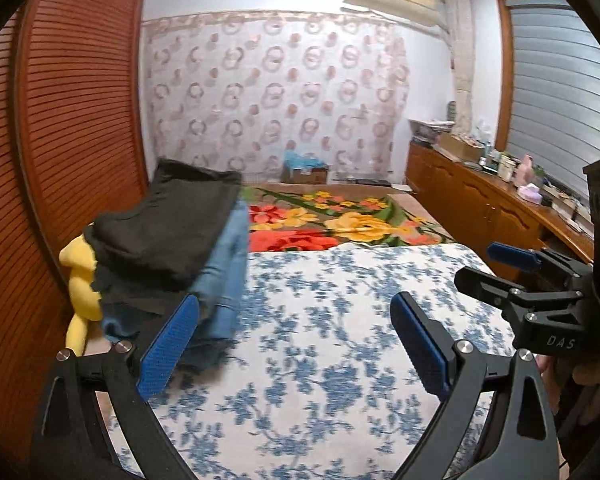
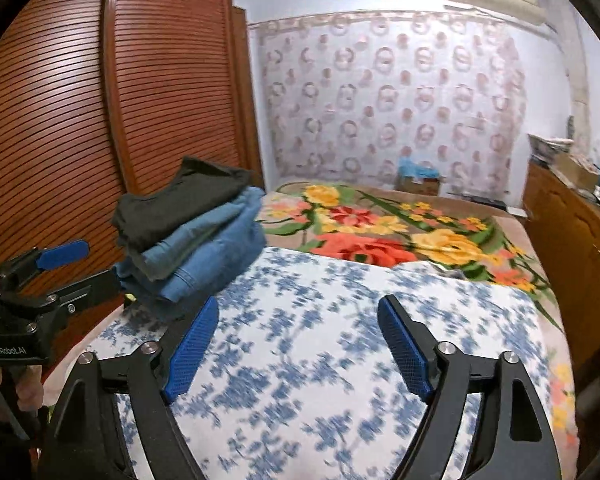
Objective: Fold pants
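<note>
folded pants [image 1: 172,232] sit stacked at the bed's [image 1: 340,360] edge; left gripper [image 1: 296,344] and right gripper [image 2: 300,348] hover spread apart, empty, nothing visibly left to fold.

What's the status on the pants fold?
Left gripper open, empty. Right gripper open, empty. Folded pants stack at bed's left edge. Blue-flowered sheet bare ahead.

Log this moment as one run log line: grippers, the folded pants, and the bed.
left gripper: open, empty | right gripper: open, empty | folded pants stack: on bed edge by wardrobe | blue floral sheet: nothing on it ahead
</note>
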Demonstrator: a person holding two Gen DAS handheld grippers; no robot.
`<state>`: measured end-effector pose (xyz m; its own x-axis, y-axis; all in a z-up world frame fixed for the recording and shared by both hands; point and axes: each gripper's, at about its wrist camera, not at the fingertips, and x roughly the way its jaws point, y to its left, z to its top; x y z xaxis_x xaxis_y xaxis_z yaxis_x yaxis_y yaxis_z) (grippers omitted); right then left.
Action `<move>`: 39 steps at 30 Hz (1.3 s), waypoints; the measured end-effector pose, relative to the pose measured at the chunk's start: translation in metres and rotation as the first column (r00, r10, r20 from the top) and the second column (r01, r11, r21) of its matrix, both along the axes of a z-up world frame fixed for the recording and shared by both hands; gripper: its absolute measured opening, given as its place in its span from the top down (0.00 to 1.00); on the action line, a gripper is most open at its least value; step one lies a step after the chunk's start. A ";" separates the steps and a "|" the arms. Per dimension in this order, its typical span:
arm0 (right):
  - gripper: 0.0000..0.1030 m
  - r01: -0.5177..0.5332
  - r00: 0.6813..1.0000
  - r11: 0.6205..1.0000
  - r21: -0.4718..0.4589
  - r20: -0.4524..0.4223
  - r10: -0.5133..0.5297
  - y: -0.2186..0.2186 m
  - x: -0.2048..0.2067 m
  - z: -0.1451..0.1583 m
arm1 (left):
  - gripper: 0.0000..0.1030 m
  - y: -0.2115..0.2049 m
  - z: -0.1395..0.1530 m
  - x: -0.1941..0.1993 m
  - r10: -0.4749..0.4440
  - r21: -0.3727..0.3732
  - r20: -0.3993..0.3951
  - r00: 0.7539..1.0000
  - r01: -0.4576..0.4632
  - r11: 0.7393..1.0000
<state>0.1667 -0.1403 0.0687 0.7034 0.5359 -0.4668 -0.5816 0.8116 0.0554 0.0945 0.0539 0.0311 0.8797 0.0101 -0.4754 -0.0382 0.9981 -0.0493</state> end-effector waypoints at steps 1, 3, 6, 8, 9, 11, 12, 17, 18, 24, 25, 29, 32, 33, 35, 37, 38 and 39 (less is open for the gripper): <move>0.15 0.016 1.000 1.000 0.002 0.003 -0.016 -0.005 -0.006 0.001 | 0.06 -0.004 0.000 -0.001 -0.007 0.002 0.000 1.000 0.007 1.000; 0.14 0.039 0.999 0.999 0.004 0.004 -0.039 -0.013 -0.018 0.000 | 0.06 -0.013 -0.003 -0.004 -0.026 -0.004 -0.005 1.000 0.026 1.000; 0.14 0.077 0.997 0.997 -0.003 -0.008 -0.077 -0.022 -0.032 -0.003 | 0.06 -0.022 -0.007 -0.008 -0.044 -0.015 -0.020 0.999 0.044 0.999; 0.14 0.101 0.995 0.995 -0.007 -0.015 -0.101 -0.030 -0.042 -0.005 | 0.06 -0.030 -0.011 -0.011 -0.062 -0.019 -0.024 0.998 0.061 0.998; 0.14 0.114 0.993 0.993 -0.014 -0.017 -0.115 -0.033 -0.048 -0.007 | 0.06 -0.034 -0.012 -0.013 -0.067 -0.020 -0.026 0.997 0.067 0.998; 0.14 0.142 0.990 0.990 -0.027 -0.015 -0.142 -0.035 -0.056 -0.006 | 0.06 -0.042 -0.016 -0.017 -0.083 -0.021 -0.034 0.996 0.083 0.996; 0.14 0.155 0.988 0.988 -0.030 -0.015 -0.155 -0.035 -0.060 -0.005 | 0.06 -0.045 -0.018 -0.017 -0.089 -0.019 -0.041 0.995 0.088 0.996; 0.14 0.214 0.977 0.977 -0.005 -0.007 -0.214 -0.040 -0.078 0.002 | 0.06 -0.058 -0.025 -0.018 -0.103 -0.011 -0.061 0.993 0.102 0.995; 0.14 0.224 0.975 0.975 0.000 0.001 -0.224 -0.040 -0.081 0.004 | 0.06 -0.059 -0.025 -0.018 -0.104 -0.011 -0.061 0.993 0.103 0.995; 0.14 0.254 0.966 0.967 0.032 0.045 -0.255 -0.043 -0.105 0.018 | 0.06 -0.066 -0.010 -0.026 -0.109 0.001 -0.023 0.994 0.109 0.994; 0.14 0.256 0.965 0.966 0.036 0.055 -0.258 -0.042 -0.109 0.021 | 0.06 -0.066 -0.007 -0.028 -0.109 0.004 -0.014 0.994 0.109 0.994; 0.14 0.255 0.963 0.965 0.054 0.079 -0.259 -0.039 -0.121 0.031 | 0.06 -0.067 0.009 -0.037 -0.092 0.025 0.020 0.996 0.092 0.995; 0.14 0.253 0.961 0.965 0.066 0.096 -0.258 -0.040 -0.129 0.033 | 0.06 -0.066 0.020 -0.044 -0.093 0.029 0.049 0.994 0.092 0.995; 0.14 0.251 0.961 0.965 0.072 0.100 -0.257 -0.041 -0.132 0.034 | 0.06 -0.066 0.024 -0.048 -0.092 0.032 0.059 0.994 0.090 0.995; 0.14 0.251 0.959 0.964 0.084 0.113 -0.259 -0.046 -0.138 0.037 | 0.06 -0.066 0.030 -0.053 -0.092 0.037 0.076 0.993 0.089 0.995; 0.14 0.253 0.956 0.963 0.096 0.129 -0.264 -0.055 -0.140 0.036 | 0.06 -0.066 0.036 -0.058 -0.088 0.041 0.095 0.992 0.085 0.996; 0.14 0.252 0.954 0.962 0.102 0.137 -0.265 -0.056 -0.144 0.037 | 0.06 -0.065 0.039 -0.061 -0.086 0.043 0.107 0.991 0.082 0.996; 0.14 0.253 0.953 0.961 0.108 0.144 -0.267 -0.057 -0.146 0.038 | 0.06 -0.065 0.042 -0.064 -0.083 0.045 0.117 0.990 0.078 0.996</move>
<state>0.0204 -0.1972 0.1066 0.8838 0.3587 -0.3005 -0.3582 0.9318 0.0586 0.0307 -0.0109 0.0731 0.9286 -0.0463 -0.3682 0.0464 0.9989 -0.0086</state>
